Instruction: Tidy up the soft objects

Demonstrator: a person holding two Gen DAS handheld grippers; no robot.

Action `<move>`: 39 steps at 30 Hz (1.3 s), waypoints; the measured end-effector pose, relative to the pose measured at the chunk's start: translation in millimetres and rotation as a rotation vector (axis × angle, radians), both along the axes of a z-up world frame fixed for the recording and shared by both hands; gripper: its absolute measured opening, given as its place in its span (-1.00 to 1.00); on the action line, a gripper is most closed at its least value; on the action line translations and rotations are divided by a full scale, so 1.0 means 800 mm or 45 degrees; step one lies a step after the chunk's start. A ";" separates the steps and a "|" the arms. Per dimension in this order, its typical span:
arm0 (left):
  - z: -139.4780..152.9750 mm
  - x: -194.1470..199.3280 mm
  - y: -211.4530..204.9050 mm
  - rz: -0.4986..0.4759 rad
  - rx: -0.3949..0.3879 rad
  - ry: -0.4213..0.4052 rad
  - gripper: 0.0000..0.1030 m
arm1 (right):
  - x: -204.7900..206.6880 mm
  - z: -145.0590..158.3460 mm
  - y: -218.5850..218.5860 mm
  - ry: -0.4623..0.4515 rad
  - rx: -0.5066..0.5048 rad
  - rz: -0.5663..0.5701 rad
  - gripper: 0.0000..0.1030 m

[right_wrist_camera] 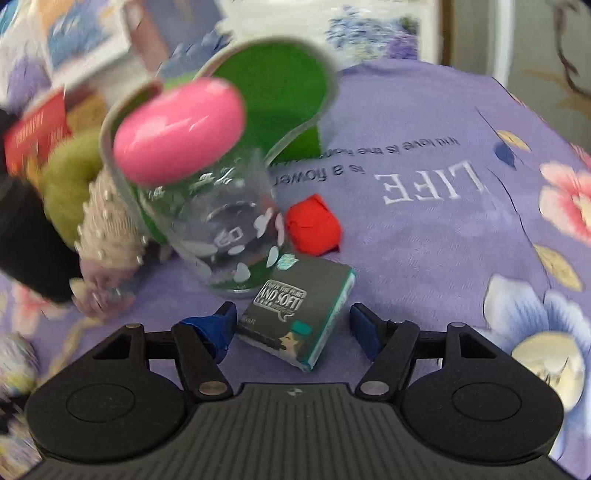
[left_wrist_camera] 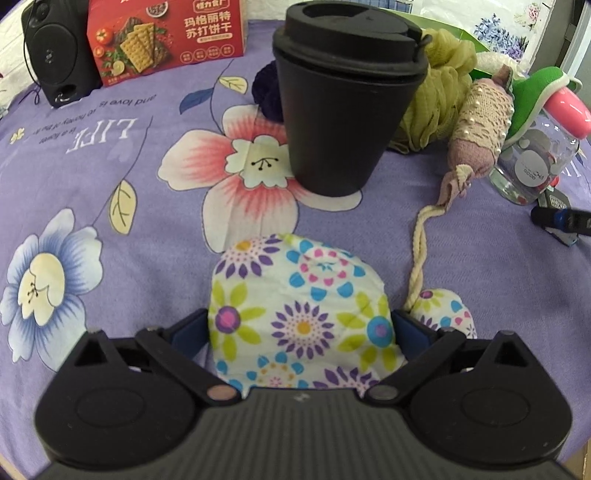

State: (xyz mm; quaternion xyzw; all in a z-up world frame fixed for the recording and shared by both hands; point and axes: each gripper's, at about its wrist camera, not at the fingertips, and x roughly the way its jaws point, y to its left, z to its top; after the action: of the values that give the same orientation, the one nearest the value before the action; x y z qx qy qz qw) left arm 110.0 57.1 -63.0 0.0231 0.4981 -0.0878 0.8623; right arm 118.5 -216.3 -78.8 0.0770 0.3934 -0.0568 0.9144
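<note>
My left gripper (left_wrist_camera: 301,325) is shut on a white flower-print soft pouch (left_wrist_camera: 299,306), which fills the space between its blue fingers just above the purple floral cloth (left_wrist_camera: 110,177). A second flower-print ball (left_wrist_camera: 443,310) on a cream cord lies right of it. My right gripper (right_wrist_camera: 290,325) is open, its fingers on either side of a grey-and-teal tissue pack (right_wrist_camera: 295,314) lying on the cloth. A red soft ball (right_wrist_camera: 313,225) lies beyond the pack. An olive bath pouf (left_wrist_camera: 436,92), a pink lace-and-pearl knit piece (left_wrist_camera: 480,125) and a green sponge (left_wrist_camera: 532,99) lie at the back right.
A tall black lidded cup (left_wrist_camera: 340,103) stands just ahead of the left gripper. A clear bottle with a pink cap (right_wrist_camera: 207,192) stands close ahead of the right gripper. A red cracker box (left_wrist_camera: 162,33) and a black speaker (left_wrist_camera: 55,51) stand at the back left.
</note>
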 end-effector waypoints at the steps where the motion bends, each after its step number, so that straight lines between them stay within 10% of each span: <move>1: 0.000 0.000 0.000 0.001 0.000 0.002 0.94 | 0.000 -0.002 0.005 0.003 -0.043 0.014 0.05; 7: 0.002 0.000 -0.001 0.007 0.013 0.019 0.87 | 0.002 -0.004 0.007 0.017 -0.065 -0.014 0.10; 10: 0.009 -0.006 0.003 0.004 0.006 0.002 0.37 | -0.003 -0.007 0.008 -0.029 -0.076 0.014 0.01; 13: 0.022 -0.015 0.017 0.019 -0.024 0.000 -0.53 | -0.022 -0.006 0.006 -0.079 -0.040 0.030 -0.14; 26: 0.117 -0.037 0.080 0.063 -0.163 -0.107 -0.57 | -0.124 0.062 0.022 -0.331 0.015 0.127 -0.17; 39: 0.269 0.218 -0.030 -0.085 -0.289 -0.353 -0.57 | 0.090 0.203 -0.002 -0.470 -0.104 0.328 -0.17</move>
State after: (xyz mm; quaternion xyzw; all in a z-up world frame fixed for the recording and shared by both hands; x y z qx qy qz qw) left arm 284.7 33.4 152.4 -0.0460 0.3604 -0.1682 0.9164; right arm 190.4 -218.0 83.8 -0.0020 0.2233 0.0595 0.9729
